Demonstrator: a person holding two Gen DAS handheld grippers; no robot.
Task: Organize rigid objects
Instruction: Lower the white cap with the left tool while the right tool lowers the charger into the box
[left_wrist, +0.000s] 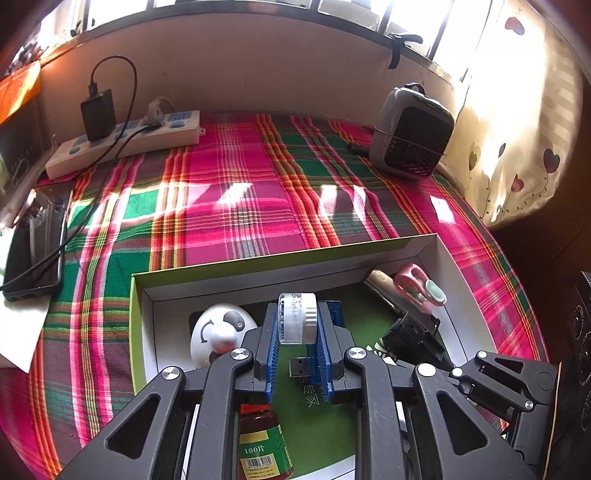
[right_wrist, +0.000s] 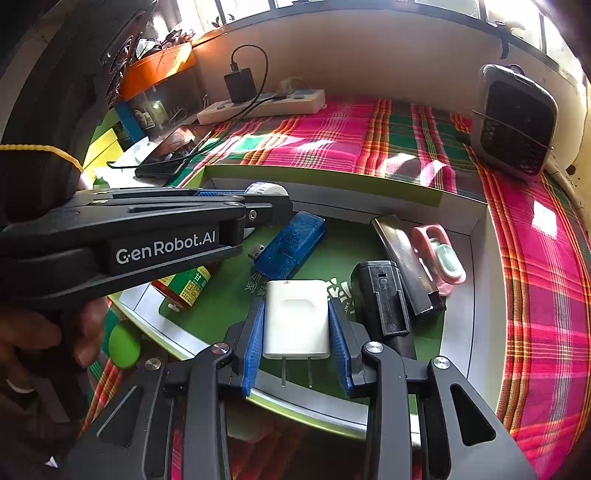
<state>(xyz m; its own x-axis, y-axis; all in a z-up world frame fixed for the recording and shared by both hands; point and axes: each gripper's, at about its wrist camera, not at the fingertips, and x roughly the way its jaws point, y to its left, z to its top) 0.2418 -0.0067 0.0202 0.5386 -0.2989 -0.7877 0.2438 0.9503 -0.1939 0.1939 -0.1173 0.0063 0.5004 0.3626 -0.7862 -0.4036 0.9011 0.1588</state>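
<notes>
An open green box (left_wrist: 258, 264) with white inner walls lies on the plaid cloth. My left gripper (left_wrist: 297, 325) is shut on a small clear-and-white round container (left_wrist: 297, 317) and holds it over the box. The left gripper also shows in the right wrist view (right_wrist: 258, 194). My right gripper (right_wrist: 297, 321) is shut on a white plug adapter (right_wrist: 297, 317), prongs toward the camera, over the box (right_wrist: 332, 177). In the box lie a blue USB device (right_wrist: 291, 245), a brown pill bottle (left_wrist: 264, 443), a white panda-face gadget (left_wrist: 218, 332), a black block (right_wrist: 382, 299) and a pink clip (right_wrist: 439, 254).
A white power strip (left_wrist: 125, 142) with a black charger (left_wrist: 98, 112) lies at the back left. A phone (left_wrist: 33, 254) lies on the left with a cable. A grey mini heater (left_wrist: 413, 133) stands at the back right. A curtain (left_wrist: 517, 129) hangs on the right.
</notes>
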